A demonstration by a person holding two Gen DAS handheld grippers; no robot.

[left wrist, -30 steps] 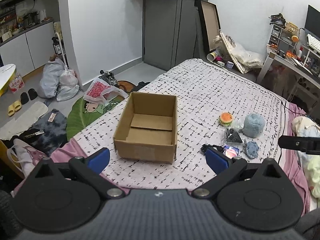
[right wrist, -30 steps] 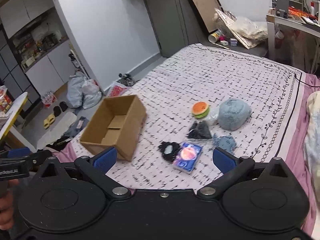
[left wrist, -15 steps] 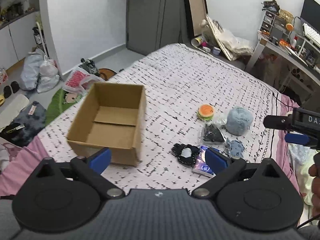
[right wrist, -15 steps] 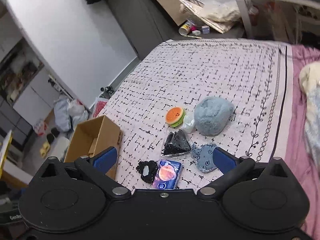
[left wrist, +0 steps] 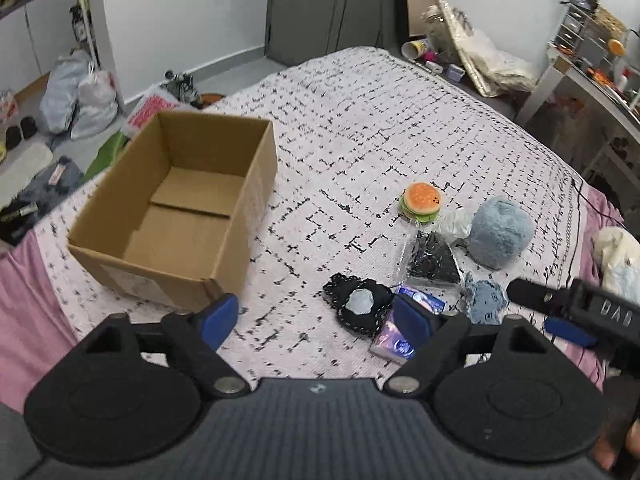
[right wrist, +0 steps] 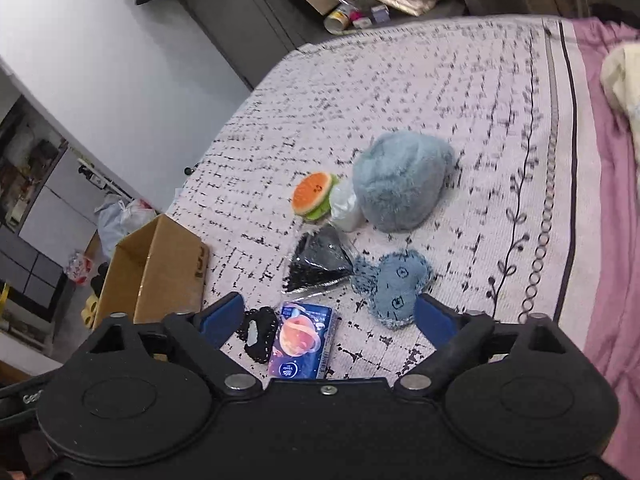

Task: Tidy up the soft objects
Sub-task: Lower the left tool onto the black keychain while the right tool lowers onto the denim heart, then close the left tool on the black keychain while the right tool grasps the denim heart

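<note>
Here both grippers, left (left wrist: pixel 316 318) and right (right wrist: pixel 328 316), gape empty; soft toys cluster beside the cardboard box (left wrist: pixel 176 208). Crowding risks the right gripper snagging the tissue pack (right wrist: pixel 302 340) alongside the denim plush (right wrist: pixel 394 286).

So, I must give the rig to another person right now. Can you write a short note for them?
Left gripper: jaws open, holding nothing, hanging over the bed between the box and the pile.
Right gripper: jaws open, holding nothing, over the near end of the pile.
Cardboard box: open, nothing inside.
On the bedspread, grouped together: burger plush, fluffy blue ball, blue denim pouch, black sequin bag, black lace pad, tissue pack.
Done: nothing packed.
Left: probably move every soft item into the box.
</note>
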